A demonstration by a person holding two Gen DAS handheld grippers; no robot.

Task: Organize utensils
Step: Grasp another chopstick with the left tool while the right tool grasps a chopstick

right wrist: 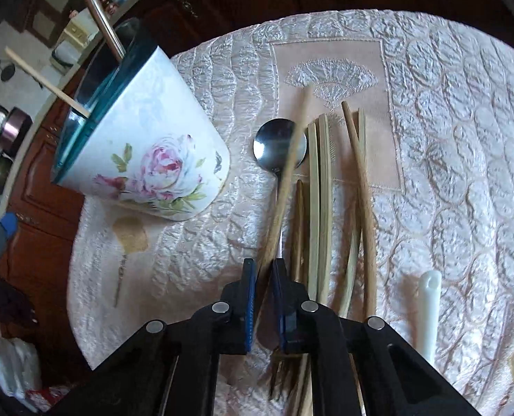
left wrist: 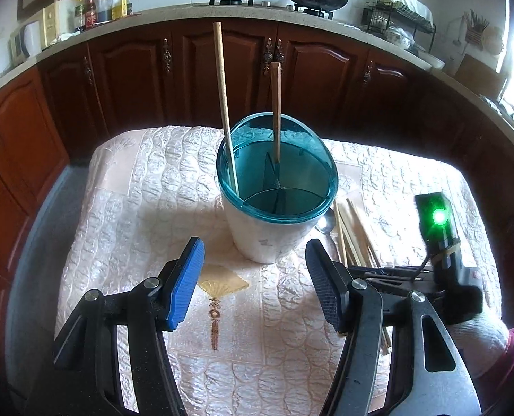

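The right gripper [right wrist: 264, 267] is pinching one thin chopstick [right wrist: 288, 163]; it looks light, stiff and slippery, best held near its thick end. The left gripper [left wrist: 255, 260] is spread wide, holding nothing. Farther off stands the flowered holder [right wrist: 163, 145], on the white cloth [right wrist: 447, 121]

Table cover [right wrist: 447, 111]: quilted satin cloth, sheen. Holder [right wrist: 159, 159]: matt white floral body, glossy teal translucent plastic insert [left wrist: 284, 180]. Chopsticks [right wrist: 321, 187]: bare matt wood. Spoon [right wrist: 274, 152]: polished metal. Fingers [left wrist: 184, 284]: ribbed blue pads.
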